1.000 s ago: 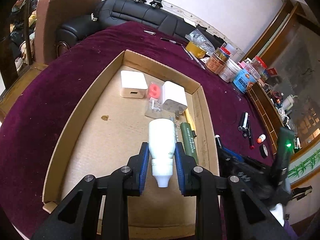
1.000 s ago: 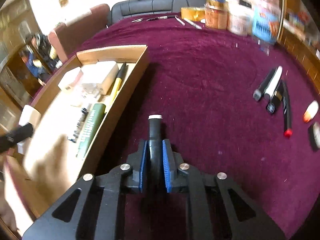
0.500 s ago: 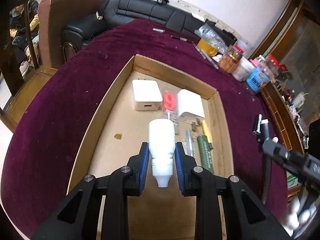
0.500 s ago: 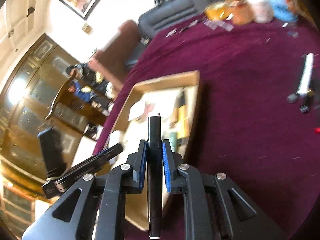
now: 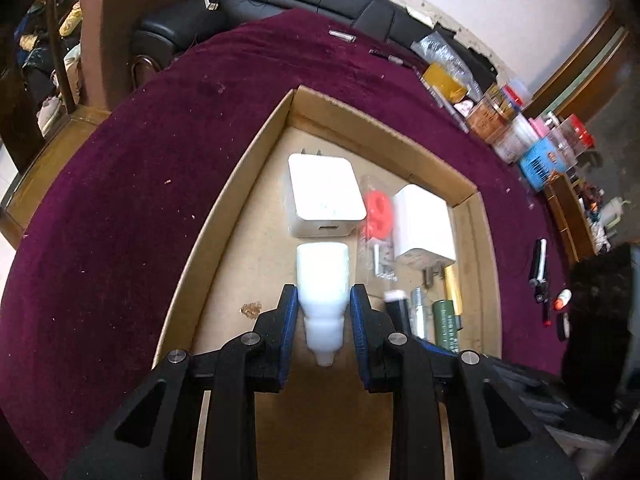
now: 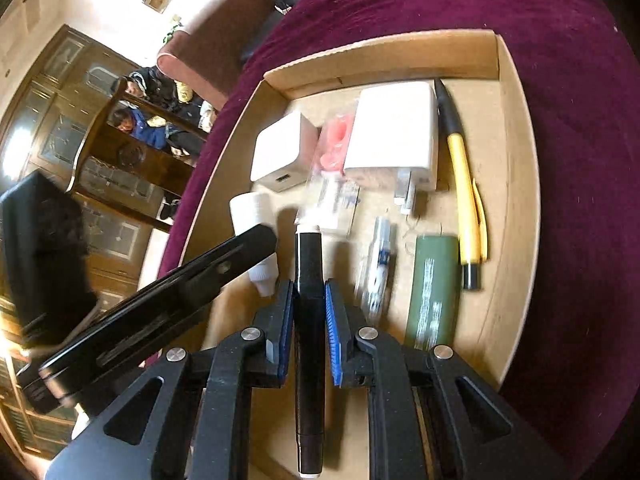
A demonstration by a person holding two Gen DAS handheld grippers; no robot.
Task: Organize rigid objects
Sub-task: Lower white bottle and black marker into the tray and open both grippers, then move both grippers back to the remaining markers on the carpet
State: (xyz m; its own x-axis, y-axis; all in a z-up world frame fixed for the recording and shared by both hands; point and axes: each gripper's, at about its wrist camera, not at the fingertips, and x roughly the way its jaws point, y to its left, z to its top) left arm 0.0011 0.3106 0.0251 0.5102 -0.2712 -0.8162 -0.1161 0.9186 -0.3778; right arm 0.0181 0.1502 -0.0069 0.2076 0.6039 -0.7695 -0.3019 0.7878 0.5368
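Over the cardboard tray, the left gripper is easing open around the white bottle — releasing it — while the right gripper, newly arrived, is clamping a black marker.

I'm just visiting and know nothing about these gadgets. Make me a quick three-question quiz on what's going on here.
1. True or false: the right gripper holds a black marker over the cardboard tray.
2. What sits between the pads of the left gripper? A) a yellow pen B) a white bottle C) a green tube
3. Fill in: between the two white chargers in the tray lies a clear packet holding a ___ number candle.

Key
1. True. The pads are clamped on the marker.
2. B. The white bottle is there, with the jaws opening around it.
3. Pink. The candle lies between the left charger and the right charger.
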